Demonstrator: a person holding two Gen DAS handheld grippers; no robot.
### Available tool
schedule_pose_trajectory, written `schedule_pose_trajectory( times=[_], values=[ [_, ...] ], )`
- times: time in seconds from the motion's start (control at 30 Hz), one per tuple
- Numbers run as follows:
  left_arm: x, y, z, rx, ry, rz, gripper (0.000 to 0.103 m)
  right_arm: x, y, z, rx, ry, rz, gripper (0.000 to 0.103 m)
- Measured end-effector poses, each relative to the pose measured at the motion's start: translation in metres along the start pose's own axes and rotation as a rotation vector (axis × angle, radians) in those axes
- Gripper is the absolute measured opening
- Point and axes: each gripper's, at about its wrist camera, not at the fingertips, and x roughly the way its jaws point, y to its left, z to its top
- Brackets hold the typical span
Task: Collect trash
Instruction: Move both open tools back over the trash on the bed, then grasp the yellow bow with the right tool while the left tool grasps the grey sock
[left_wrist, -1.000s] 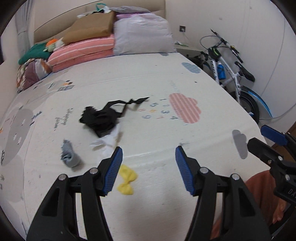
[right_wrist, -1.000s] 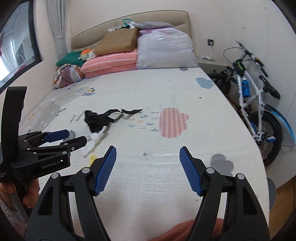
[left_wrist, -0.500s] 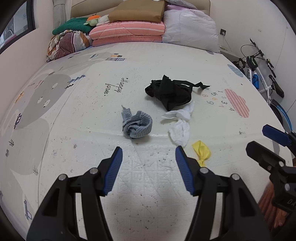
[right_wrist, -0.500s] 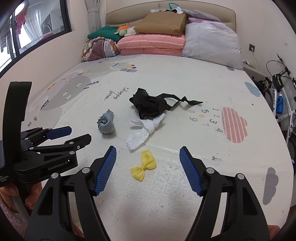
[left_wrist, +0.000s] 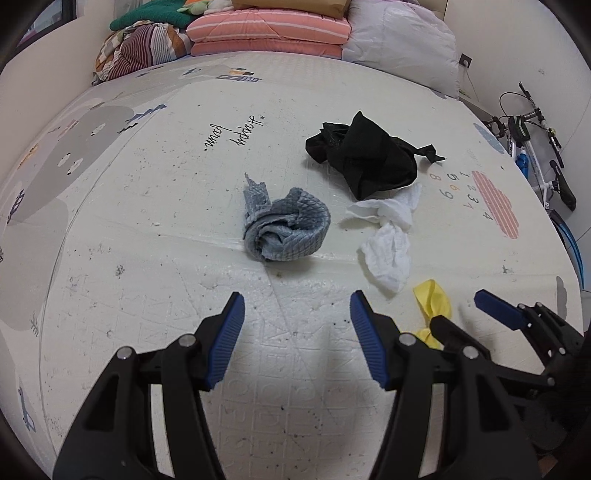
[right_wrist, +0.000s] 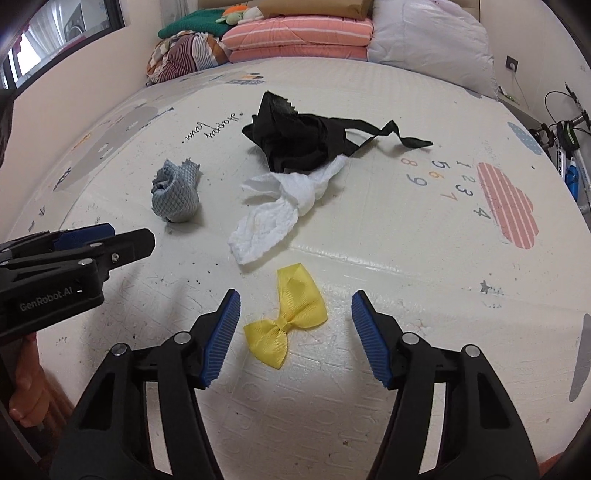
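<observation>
Four pieces of trash lie on the cream play mat (left_wrist: 155, 206): a grey-blue crumpled cloth (left_wrist: 286, 229) (right_wrist: 176, 195), a black bag with a strap (left_wrist: 364, 157) (right_wrist: 299, 140), a white crumpled tissue (left_wrist: 388, 229) (right_wrist: 280, 210) and a yellow ribbon bow (right_wrist: 286, 317) (left_wrist: 432, 299). My left gripper (left_wrist: 297, 321) is open and empty, just short of the grey-blue cloth. My right gripper (right_wrist: 295, 321) is open and empty, with the yellow bow between its fingers. Each gripper shows in the other's view: the right gripper (left_wrist: 465, 314), the left gripper (right_wrist: 122, 236).
Stacked pillows and folded blankets (right_wrist: 295, 33) sit at the far end of the mat. A bicycle (left_wrist: 535, 147) stands by the wall on the right. A window (right_wrist: 59, 29) is at the far left. The mat's right edge drops off near the bicycle.
Both grippers have swung left and come down closer to the mat. The grey-blue cloth now sits ahead of the left gripper and the yellow bow lies between the right fingers.
</observation>
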Motion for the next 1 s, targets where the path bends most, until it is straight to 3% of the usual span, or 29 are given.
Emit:
schedule_pose_trajectory(
  times=[0.2,0.27,0.33,0.4,0.7,1.0],
  values=[
    [0.003,-0.004,0.002,0.016,0.0,-0.006,0.06,0.02,0.008,-0.009,-0.054,0.051,-0.039,0.046],
    [0.004,-0.005,0.002,0.018,0.0,-0.004,0.06,0.02,0.009,-0.008,-0.066,0.051,-0.05,0.034],
    [0.003,-0.004,0.003,0.017,-0.002,-0.004,0.06,0.019,0.005,-0.006,-0.054,0.047,-0.053,0.014],
    [0.003,-0.004,0.003,0.014,-0.004,-0.003,0.06,0.017,0.0,-0.004,-0.038,0.044,-0.047,0.008],
    [0.006,-0.006,0.01,0.032,-0.019,0.011,0.06,-0.006,-0.008,0.015,-0.021,-0.04,-0.029,0.007],
    [0.019,-0.001,0.028,0.007,-0.025,0.013,0.06,-0.005,-0.02,0.043,0.0,-0.07,-0.014,0.007]
  ],
)
